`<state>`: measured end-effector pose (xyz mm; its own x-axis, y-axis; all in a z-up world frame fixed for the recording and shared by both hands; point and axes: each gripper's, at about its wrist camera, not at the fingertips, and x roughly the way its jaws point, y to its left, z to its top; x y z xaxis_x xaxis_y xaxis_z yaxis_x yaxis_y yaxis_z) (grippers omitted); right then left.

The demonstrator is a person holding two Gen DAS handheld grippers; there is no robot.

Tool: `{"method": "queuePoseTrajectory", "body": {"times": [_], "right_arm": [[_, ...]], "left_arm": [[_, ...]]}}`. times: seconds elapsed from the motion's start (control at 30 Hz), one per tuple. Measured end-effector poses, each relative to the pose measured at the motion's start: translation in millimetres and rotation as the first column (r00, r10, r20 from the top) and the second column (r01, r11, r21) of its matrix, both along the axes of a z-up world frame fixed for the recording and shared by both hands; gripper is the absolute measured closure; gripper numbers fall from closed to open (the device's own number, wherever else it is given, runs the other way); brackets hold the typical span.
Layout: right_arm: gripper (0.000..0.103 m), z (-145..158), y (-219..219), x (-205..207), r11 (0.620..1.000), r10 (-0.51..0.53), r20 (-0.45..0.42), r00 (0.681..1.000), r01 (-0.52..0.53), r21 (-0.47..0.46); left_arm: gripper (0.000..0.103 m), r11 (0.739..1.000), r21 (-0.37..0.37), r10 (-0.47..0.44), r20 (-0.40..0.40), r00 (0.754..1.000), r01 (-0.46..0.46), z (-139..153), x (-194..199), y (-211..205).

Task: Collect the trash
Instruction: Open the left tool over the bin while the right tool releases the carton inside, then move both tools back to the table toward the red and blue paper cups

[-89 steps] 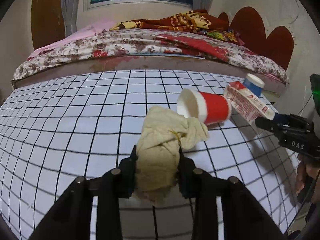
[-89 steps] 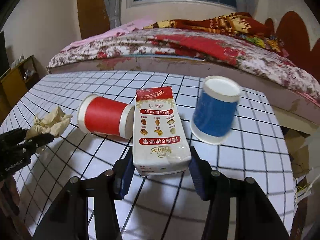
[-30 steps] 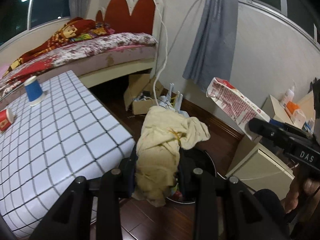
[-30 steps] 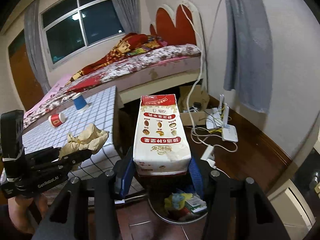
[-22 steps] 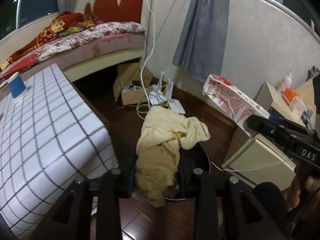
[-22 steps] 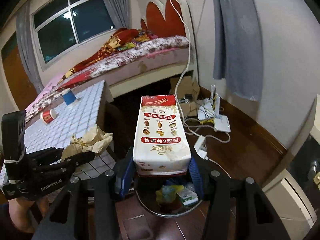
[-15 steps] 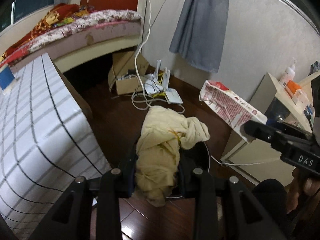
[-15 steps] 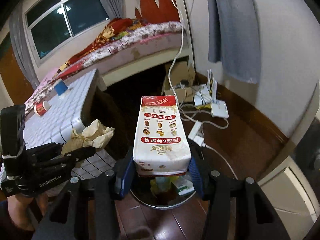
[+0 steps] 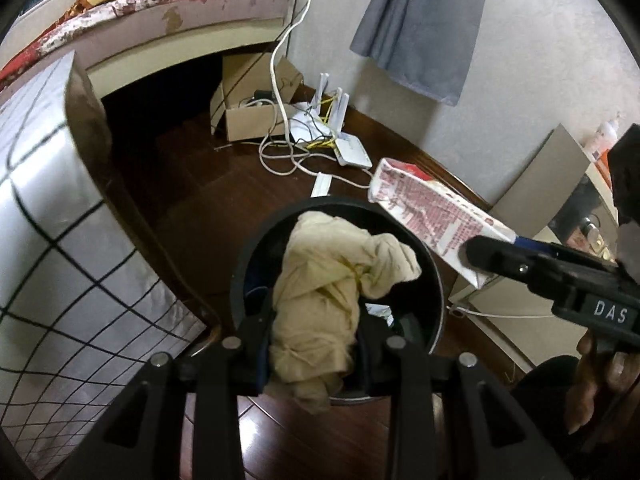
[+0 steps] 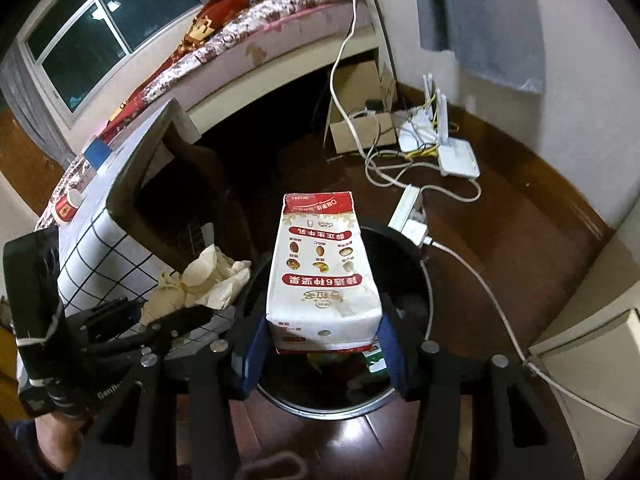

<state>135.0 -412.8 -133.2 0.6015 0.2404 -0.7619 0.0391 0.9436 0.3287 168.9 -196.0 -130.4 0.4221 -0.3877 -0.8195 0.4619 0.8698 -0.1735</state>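
Gripping crumpled beige paper wad (image 9: 328, 288) w/ left gripper (image 9: 314, 338), jaws clamped on it, hanging over open black trash bin (image 9: 240, 276). Clamping white-and-red carton (image 10: 322, 276) in right gripper (image 10: 324, 344), holding it upright above same bin, other rubbish lying inside. Sitting on dark wood floor (image 10: 520, 240) beside grid-pattern table (image 9: 60, 240).

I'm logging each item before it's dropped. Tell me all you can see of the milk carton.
The carton is a white paperboard box with a red top band, red Chinese lettering and small nut pictures. It looks intact, only slightly dented. The right tongs clamp its base from both sides, holding it tilted forward above the open black bin, which already holds wrappers. Nothing else touches it.
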Motion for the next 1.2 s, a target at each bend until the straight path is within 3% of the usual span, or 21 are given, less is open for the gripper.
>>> {"method": "queuePoseTrajectory", "body": {"times": [0.07,0.1,0.13,0.17,0.3,0.4,0.53,0.87,1.2], "right_arm": [[0.049,-5.4,0.6,8.8,1.000,0.007,-0.011,1.000,-0.007,0.007],[0.039,-7.6,0.1,12.6,1.000,0.004,-0.014,1.000,-0.004,0.009],[0.024,-14.4,-4.8,19.2,1.000,-0.023,-0.032,0.999,0.023,0.011],[0.001,-19.8,-11.1,22.0,0.998,-0.064,-0.047,0.997,0.064,-0.004],[0.001,-38.3,-38.4,20.0,0.977,-0.213,-0.084,0.973,0.212,-0.028],[0.001,-45.0,-42.8,9.3,0.966,-0.246,-0.073,0.966,0.239,-0.095],[0.001,-50.7,-37.6,4.8,0.969,-0.228,-0.072,0.971,0.219,-0.117],[0.001,-32.7,-16.2,-5.0,0.967,-0.167,-0.022,0.986,0.159,-0.201],[0.001,-13.2,12.9,-19.0,0.959,-0.103,0.029,0.994,0.107,-0.264]], "left_arm": [[0.056,1.000,-0.023,-0.008,-0.030,1.000,0.007,-5.4,3.0,-3.2],[0.044,1.000,-0.019,0.014,-0.041,0.999,-0.014,-9.3,5.2,-4.9],[0.014,0.999,-0.010,0.036,-0.041,0.998,-0.037,-13.0,6.1,-4.8],[0.004,0.998,-0.008,0.054,-0.035,0.998,-0.054,-16.3,7.7,-4.4],[0.002,0.995,0.032,0.094,-0.054,0.994,-0.093,-29.5,4.4,2.2],[0.001,0.992,0.068,0.114,-0.045,0.992,-0.110,-35.5,-0.9,7.2],[0.001,0.989,0.068,0.132,-0.036,0.991,-0.129,-32.0,-5.1,14.5],[0.001,0.992,0.056,0.111,0.035,0.993,-0.113,-14.5,-20.0,21.7],[0.001,0.982,0.041,0.181,0.089,0.980,-0.185,-0.3,-27.2,41.8]]}}
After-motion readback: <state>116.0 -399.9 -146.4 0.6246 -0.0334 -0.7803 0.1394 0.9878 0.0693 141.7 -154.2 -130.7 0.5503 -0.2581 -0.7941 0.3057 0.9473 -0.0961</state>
